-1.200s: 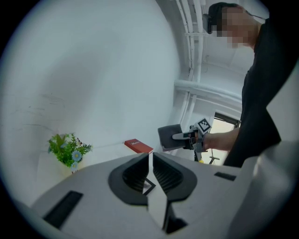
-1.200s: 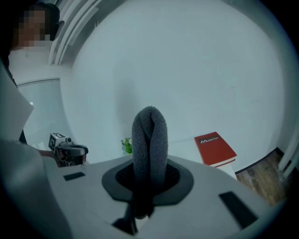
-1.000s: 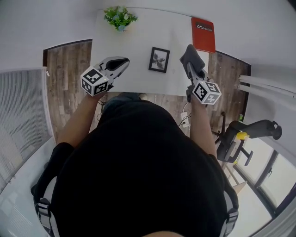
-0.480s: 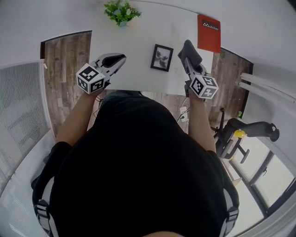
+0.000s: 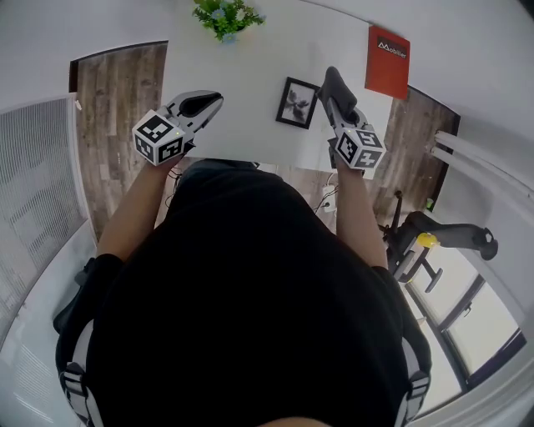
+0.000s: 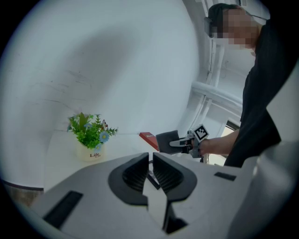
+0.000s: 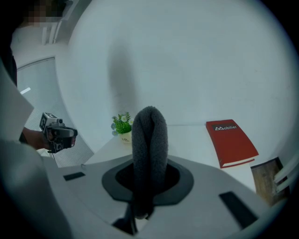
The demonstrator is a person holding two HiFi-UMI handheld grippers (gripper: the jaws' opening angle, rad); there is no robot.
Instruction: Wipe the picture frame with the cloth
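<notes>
Head view: picture frame (image 5: 297,102) stands upper centre on white table (image 5: 250,75), between potted plant (image 5: 227,17) at top and red book (image 5: 387,62) at upper right. Right gripper (image 7: 145,186): jaws clamped on folded grey cloth (image 7: 149,140); cloth tip just right of frame, contact not discernible. Left gripper (image 6: 151,168): jaws drawn nearly together, nothing between them, upper left, well apart from frame. Status, judged — cloth in hand, approach near complete; no wiping evident — whole frame left to wipe.

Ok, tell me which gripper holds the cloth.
The right gripper, clamped on the folded grey cloth; the left gripper is closed with nothing in it.
</notes>
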